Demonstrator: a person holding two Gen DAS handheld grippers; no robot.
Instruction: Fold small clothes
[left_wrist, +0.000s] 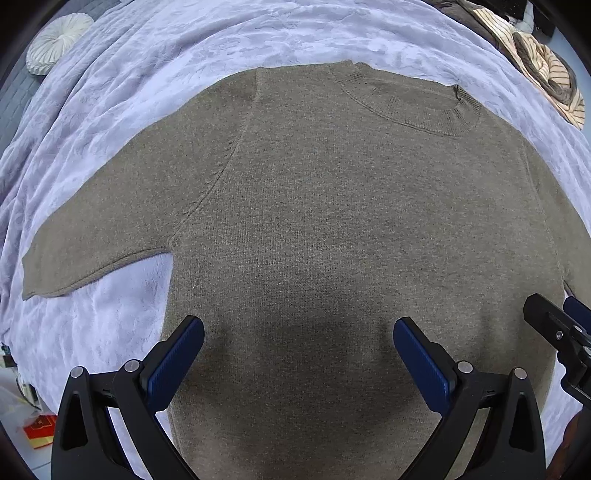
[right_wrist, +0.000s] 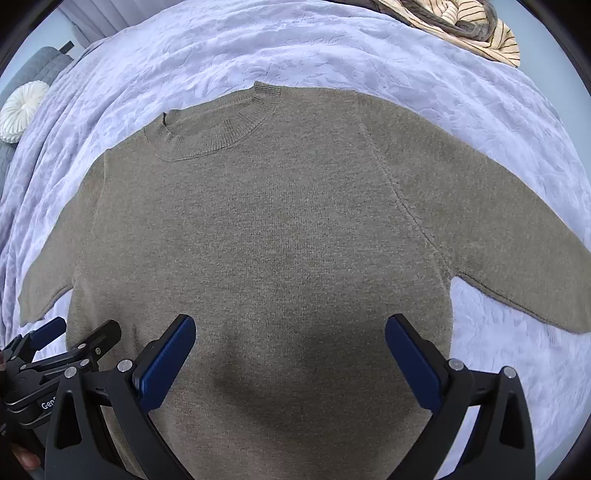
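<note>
while the brown sweater (left_wrist: 332, 221) is spread flat and face up on the pale lilac blanket (left_wrist: 184, 48), both grippers are held above its lower half, side by side. the left gripper (left_wrist: 298, 350) is seen with its jaws released and wide apart, nothing between the blue pads (left_wrist: 173, 363); the right gripper (right_wrist: 290, 349) is likewise spread open and grips nothing. the ribbed collar (right_wrist: 218, 125) is turned toward the far edge of the blanket, and both short sleeves (left_wrist: 92, 236) are laid out to the sides. a round white cushion (left_wrist: 57, 42) is seen at the far left, and a striped garment (right_wrist: 476, 26) is bunched at the far right corner.
</note>
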